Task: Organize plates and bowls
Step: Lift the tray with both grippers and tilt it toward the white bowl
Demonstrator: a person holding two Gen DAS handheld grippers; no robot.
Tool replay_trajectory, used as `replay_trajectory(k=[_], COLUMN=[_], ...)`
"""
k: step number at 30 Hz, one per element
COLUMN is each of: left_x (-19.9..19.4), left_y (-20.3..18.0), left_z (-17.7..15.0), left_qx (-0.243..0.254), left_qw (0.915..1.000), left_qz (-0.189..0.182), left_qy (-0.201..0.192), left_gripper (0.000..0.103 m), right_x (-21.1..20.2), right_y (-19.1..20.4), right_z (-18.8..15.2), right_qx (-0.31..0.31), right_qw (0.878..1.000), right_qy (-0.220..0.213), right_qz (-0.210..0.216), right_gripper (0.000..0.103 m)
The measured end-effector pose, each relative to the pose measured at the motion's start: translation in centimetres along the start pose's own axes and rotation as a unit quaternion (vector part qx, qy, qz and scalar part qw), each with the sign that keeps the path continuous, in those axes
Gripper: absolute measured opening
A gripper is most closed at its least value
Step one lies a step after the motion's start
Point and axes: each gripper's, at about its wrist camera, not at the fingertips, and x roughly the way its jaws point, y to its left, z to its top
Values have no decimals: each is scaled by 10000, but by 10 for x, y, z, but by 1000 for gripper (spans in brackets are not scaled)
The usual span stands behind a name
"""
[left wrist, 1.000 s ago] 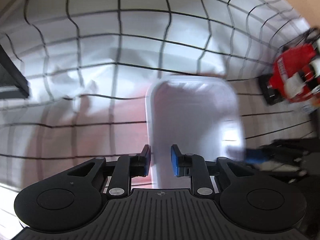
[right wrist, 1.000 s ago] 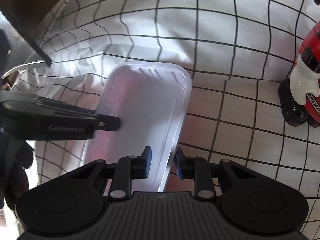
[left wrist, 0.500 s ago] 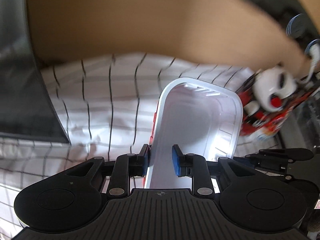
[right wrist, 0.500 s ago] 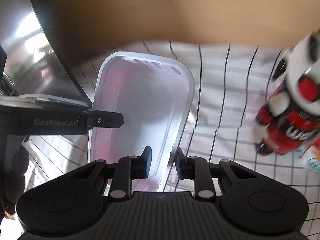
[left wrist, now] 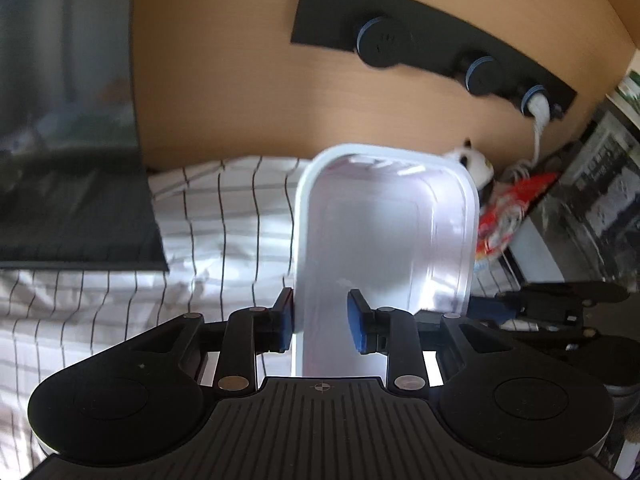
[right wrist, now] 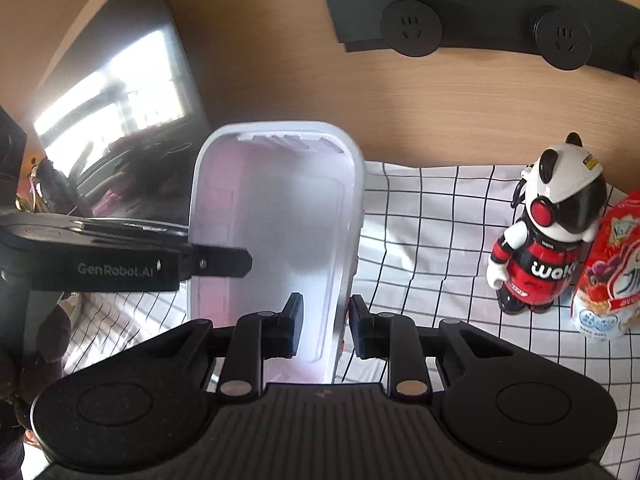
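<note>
Aloft, the white tray (right wrist: 276,216) has a rim in each claw.

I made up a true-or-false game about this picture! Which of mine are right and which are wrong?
1. The right claw pinches the rim of the white tub. True.
2. The white tub is full of plates. False: it is empty inside.
3. A panda toy stands on the checked cloth. True.
4. Nothing is plugged into the wall sockets. False: a white plug sits in one of them.
5. The snack bag beside the panda toy is blue. False: the snack bag is red and white.
</note>
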Motion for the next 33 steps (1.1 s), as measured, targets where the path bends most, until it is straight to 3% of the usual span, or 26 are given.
replay_trajectory(k=[10,22,33], left_x=[10,24,37], left_y=[11,14,5], left_z=[-49,-70,-78], left_qx=[-206,-198,156], left_qw=[9979,9975,9974], left_qz=[-231,-225,-56], left_qy=[571,639,698], left_gripper=[31,30,26], right_x=[-9,5,16], right_y=[17,9,3], right_z=[-40,-62,-71], right_qx=[-23,193,161], right_qw=[9997,9985,9978], right_qy=[224,501,638], right_qz=[-51,73,106], right_gripper=[26,28,34])
